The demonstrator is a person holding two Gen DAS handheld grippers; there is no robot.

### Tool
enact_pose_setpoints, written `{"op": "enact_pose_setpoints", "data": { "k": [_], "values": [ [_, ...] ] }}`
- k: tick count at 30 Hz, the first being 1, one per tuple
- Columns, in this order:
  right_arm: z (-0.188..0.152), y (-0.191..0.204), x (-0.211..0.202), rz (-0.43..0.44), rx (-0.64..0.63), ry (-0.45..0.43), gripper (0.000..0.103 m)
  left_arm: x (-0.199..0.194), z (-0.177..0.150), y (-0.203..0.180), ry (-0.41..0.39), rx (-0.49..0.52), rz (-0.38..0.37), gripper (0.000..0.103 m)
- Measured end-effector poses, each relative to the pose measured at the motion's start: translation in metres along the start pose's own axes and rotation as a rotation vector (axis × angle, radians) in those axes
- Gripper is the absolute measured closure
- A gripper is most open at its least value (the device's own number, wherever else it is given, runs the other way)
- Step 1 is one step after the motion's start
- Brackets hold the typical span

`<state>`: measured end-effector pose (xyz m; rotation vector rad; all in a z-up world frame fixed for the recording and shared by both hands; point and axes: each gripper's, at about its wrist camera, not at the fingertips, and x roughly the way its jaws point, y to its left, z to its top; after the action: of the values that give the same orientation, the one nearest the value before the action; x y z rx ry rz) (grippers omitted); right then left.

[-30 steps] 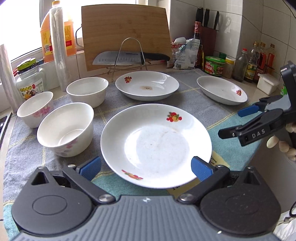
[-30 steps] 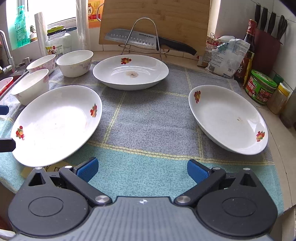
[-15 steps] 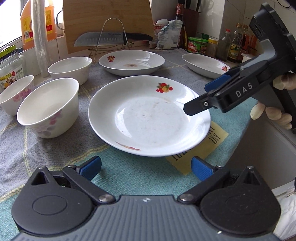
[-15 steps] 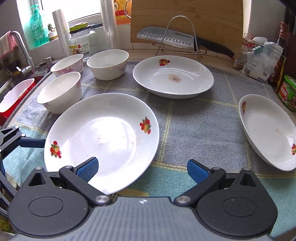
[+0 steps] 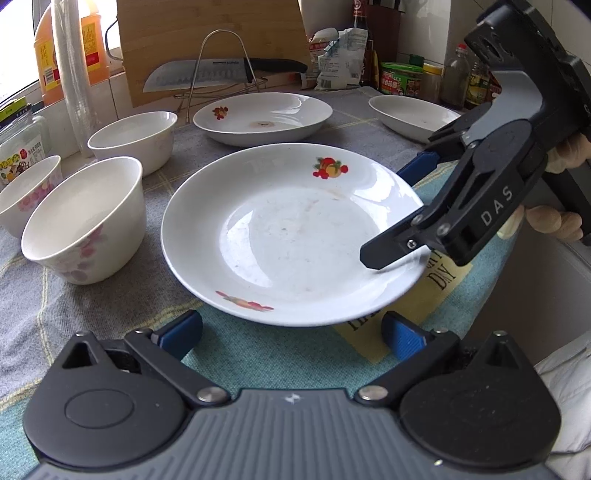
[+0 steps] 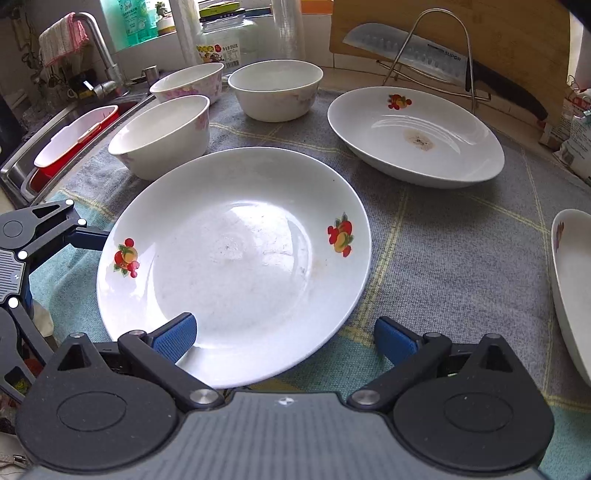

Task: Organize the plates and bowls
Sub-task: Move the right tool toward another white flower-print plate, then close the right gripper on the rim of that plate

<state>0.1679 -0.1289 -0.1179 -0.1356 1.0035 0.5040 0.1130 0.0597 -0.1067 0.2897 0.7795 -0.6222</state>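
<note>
- The right tongs [image 6: 284, 341] are wide open, one finger over the big plate's [image 6: 236, 258] rim.
- The left tongs [image 5: 291, 334] are open too (just beside it).

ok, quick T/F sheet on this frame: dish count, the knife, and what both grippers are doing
1. Three bowls sit on the cloth. True: the nearest bowl and two more behind it.
2. The right gripper is shut on the near plate. False: it is open, one finger over the plate's rim, the other off to the side.
3. The knife lies flat on the cloth. False: it rests on a wire rack in front of the cutting board.
4. The far plate has a brown stain in its middle. True.
5. The left gripper holds a bowl. False: it is open and holds nothing.
</note>
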Motion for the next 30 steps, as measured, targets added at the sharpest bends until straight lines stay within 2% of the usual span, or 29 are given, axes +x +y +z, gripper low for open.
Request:
{"op": "enact_pose_setpoints", "data": {
  "k": [4, 12, 22, 30],
  "values": [
    [0.003, -0.004, 0.0, 0.051, -0.06, 0.023, 0.0, 0.002, 0.004, -0.002, 0.011, -0.012, 0.011, 0.001],
    [0.017, -0.017, 0.007, 0.176, -0.044, 0.024, 0.0, 0.002, 0.004, -0.005, 0.016, -0.043, 0.041, 0.0],
    [0.028, -0.013, 0.019, 0.167, -0.048, -0.002, 0.0, 0.003, 0.004, 0.0, -0.003, 0.03, -0.028, 0.0],
    [0.04, -0.03, 0.024, 0.226, 0.078, 0.021, 0.0, 0.002, 0.005, 0.01, -0.007, 0.1, -0.07, 0.001]
  ]
}}
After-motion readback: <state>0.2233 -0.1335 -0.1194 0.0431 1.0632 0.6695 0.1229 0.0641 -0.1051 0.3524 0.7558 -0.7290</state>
